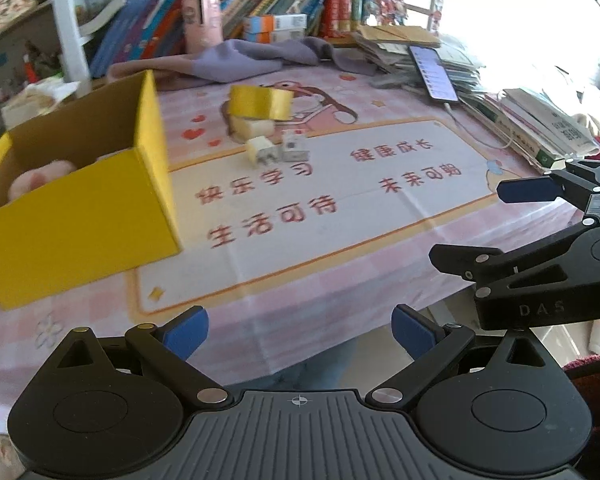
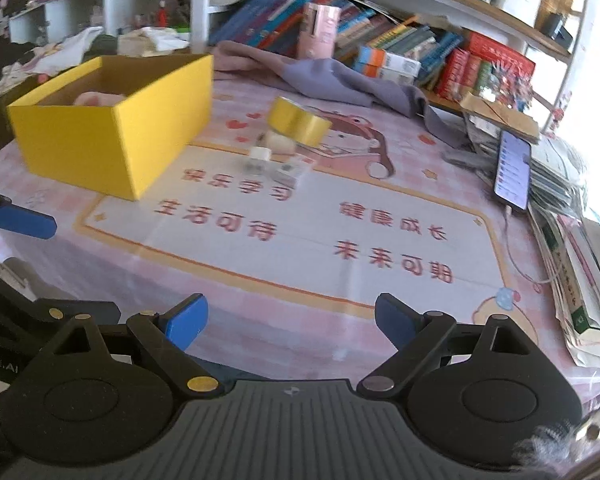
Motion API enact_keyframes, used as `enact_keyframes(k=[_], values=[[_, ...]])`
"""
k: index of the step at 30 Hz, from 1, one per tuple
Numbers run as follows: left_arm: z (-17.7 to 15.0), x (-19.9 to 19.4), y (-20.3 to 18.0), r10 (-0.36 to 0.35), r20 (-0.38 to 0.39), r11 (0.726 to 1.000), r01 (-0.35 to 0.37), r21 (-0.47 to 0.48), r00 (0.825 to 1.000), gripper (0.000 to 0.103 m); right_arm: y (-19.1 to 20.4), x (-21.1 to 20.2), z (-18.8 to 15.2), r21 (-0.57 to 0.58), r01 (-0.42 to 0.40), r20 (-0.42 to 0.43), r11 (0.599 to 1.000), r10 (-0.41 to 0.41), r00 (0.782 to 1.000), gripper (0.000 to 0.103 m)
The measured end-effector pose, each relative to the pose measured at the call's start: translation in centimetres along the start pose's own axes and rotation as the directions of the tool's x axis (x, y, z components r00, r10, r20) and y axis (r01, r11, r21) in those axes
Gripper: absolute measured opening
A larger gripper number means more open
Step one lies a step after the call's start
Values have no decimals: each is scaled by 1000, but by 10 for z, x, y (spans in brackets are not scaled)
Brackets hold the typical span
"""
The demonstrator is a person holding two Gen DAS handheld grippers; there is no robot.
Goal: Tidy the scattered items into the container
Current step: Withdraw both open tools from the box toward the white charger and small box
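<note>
A yellow cardboard box stands open on the table's left, with a pink soft item inside; the box also shows in the right wrist view. A yellow tape roll leans on a cream block mid-table, with a small white plug and a grey-white cube in front. The roll, plug and cube show in the right wrist view too. My left gripper is open and empty above the near table edge. My right gripper is open and empty beside it.
A purple-grey cloth lies at the back. A phone on a cable rests on stacked books and papers at the right. Bookshelves stand behind the table. A pink printed tablecloth covers the table.
</note>
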State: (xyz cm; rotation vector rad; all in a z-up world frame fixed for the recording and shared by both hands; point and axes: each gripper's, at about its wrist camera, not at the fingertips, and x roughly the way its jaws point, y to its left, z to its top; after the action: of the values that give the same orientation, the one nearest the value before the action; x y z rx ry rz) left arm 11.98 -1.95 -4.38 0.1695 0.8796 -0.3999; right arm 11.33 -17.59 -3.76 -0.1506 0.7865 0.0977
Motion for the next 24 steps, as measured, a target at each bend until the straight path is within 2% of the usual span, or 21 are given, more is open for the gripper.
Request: enact_keyframes(k=[4,8,19,24], values=[[17,11,-8,5,39,1000,-5,-2,999,99,-21,12,6,21,-12,-1,1000,12,1000,87],[39,25,-11,43,71,999,-42,-19,997,99,-43,30,22,35,-37,1,999,37,999,87],[98,74,-9,153,47,983,-147,-110,987,99,-94,89,63,2,-122,-26,992,122,992,87],[121,95,-7,182,37,970,-173,-169,983,99,-104,118,74,-33,-185,-50,982,183,982,87]])
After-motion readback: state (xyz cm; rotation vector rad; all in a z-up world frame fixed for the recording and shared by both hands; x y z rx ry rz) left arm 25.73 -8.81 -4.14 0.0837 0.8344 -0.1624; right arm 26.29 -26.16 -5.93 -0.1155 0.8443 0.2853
